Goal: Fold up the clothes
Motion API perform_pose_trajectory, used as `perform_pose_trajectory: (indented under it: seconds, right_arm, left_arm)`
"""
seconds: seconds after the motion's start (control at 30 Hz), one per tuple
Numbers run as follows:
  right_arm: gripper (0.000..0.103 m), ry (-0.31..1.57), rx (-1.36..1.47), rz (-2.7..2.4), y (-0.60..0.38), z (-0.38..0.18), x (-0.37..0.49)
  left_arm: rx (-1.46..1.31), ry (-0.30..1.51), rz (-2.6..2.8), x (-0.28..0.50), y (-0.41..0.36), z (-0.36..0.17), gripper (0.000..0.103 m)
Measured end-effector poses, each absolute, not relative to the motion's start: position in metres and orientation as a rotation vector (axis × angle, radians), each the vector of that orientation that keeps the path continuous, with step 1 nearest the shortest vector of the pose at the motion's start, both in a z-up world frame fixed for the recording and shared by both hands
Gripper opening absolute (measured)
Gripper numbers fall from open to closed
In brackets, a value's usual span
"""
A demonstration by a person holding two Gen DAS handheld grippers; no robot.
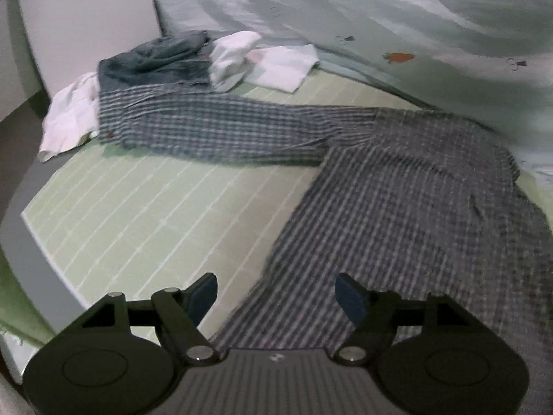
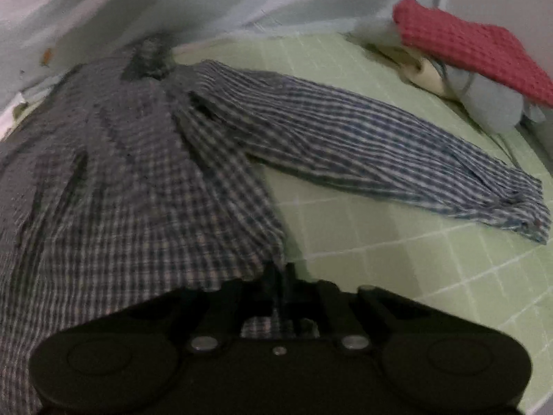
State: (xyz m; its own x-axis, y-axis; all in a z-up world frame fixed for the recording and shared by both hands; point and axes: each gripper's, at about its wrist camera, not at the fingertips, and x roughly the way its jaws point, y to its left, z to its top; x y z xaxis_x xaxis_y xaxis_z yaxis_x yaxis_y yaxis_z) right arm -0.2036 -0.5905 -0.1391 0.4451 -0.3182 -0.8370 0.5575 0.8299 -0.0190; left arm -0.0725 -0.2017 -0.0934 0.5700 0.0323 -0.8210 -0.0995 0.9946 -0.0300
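A blue and white checked shirt [image 1: 397, 190] lies spread on a green checked bed sheet [image 1: 138, 207], one sleeve [image 1: 214, 128] stretched out to the left. My left gripper [image 1: 276, 294] is open, its jaws wide apart just above the shirt's lower left edge, holding nothing. In the right wrist view the same shirt [image 2: 121, 180] lies with its other sleeve [image 2: 380, 152] stretched to the right. My right gripper [image 2: 280, 276] is shut on the shirt's lower right corner, with cloth pinched between the fingers.
A pile of clothes lies at the far left: a dark teal garment [image 1: 159, 62] and white pieces [image 1: 276, 65]. A pale printed quilt [image 1: 380, 10] runs along the back. A red waffle cloth [image 2: 477, 55] sits on pale blue clothes [image 2: 490, 103]. The bed's edge [image 1: 38, 242] is at left.
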Motion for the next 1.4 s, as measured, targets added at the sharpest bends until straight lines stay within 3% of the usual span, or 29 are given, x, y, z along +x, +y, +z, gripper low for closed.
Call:
perform_pose_trajectory:
  seconds: [0.07,0.13,0.2,0.23,0.53,0.67,0.73,0.8,0.87,0.9,1.17,1.2,1.23,1.3,1.4]
  right_arm:
    - [0.053,0.989,0.218,-0.592,-0.592,-0.13,-0.194]
    - [0.058,0.936,0.193,-0.598,-0.594,-0.116,-0.184]
    - [0.079,0.875,0.204,-0.599,-0.6,-0.101,-0.166]
    - [0.082,0.843,0.21,-0.585,-0.602,-0.096,-0.153]
    - [0.083,0.686,0.316,-0.348,-0.624,-0.081,0.035]
    - [0.083,0.679,0.443,-0.251,-0.659,-0.099,0.136]
    - [0.079,0.73,0.516,-0.195,-0.669,-0.12,0.178]
    - [0.061,0.798,0.584,-0.149,-0.672,-0.141,0.207]
    - [0.014,0.81,0.565,-0.131,-0.671,-0.146,0.221]
    - [0.006,0.808,0.544,-0.126,-0.669,-0.146,0.226]
    - [0.006,0.79,0.377,-0.083,-0.659,-0.15,0.265]
    - [0.008,0.783,0.35,-0.1,-0.658,-0.147,0.263]
    - [0.026,0.772,0.319,-0.131,-0.656,-0.141,0.257]
    - [0.076,0.749,0.258,-0.193,-0.653,-0.129,0.245]
    - [0.096,0.671,0.232,-0.263,-0.653,-0.104,0.193]
  left_arm:
    - [-0.068,0.964,0.056,-0.061,-0.207,-0.089,0.078]
    - [-0.052,0.963,0.037,-0.048,-0.215,-0.088,0.08]
    - [-0.035,0.965,0.02,-0.032,-0.224,-0.089,0.08]
    - [-0.028,0.966,0.012,-0.024,-0.228,-0.09,0.081]
    - [-0.011,0.987,-0.041,0.094,-0.261,-0.111,0.081]
    - [-0.028,1.008,-0.043,0.147,-0.274,-0.129,0.081]
    - [-0.047,1.013,-0.05,0.168,-0.278,-0.14,0.081]
    - [-0.065,1.024,-0.048,0.185,-0.281,-0.149,0.081]
    - [-0.088,1.032,-0.043,0.194,-0.281,-0.159,0.081]
    - [-0.101,1.039,-0.043,0.197,-0.281,-0.164,0.081]
    - [-0.056,1.048,-0.063,0.196,-0.286,-0.175,0.081]
    - [-0.052,1.039,-0.067,0.193,-0.286,-0.17,0.081]
    - [-0.052,1.028,-0.071,0.191,-0.286,-0.164,0.081]
    - [-0.054,1.006,-0.084,0.185,-0.287,-0.152,0.081]
    - [-0.039,0.958,-0.113,0.17,-0.29,-0.13,0.081]
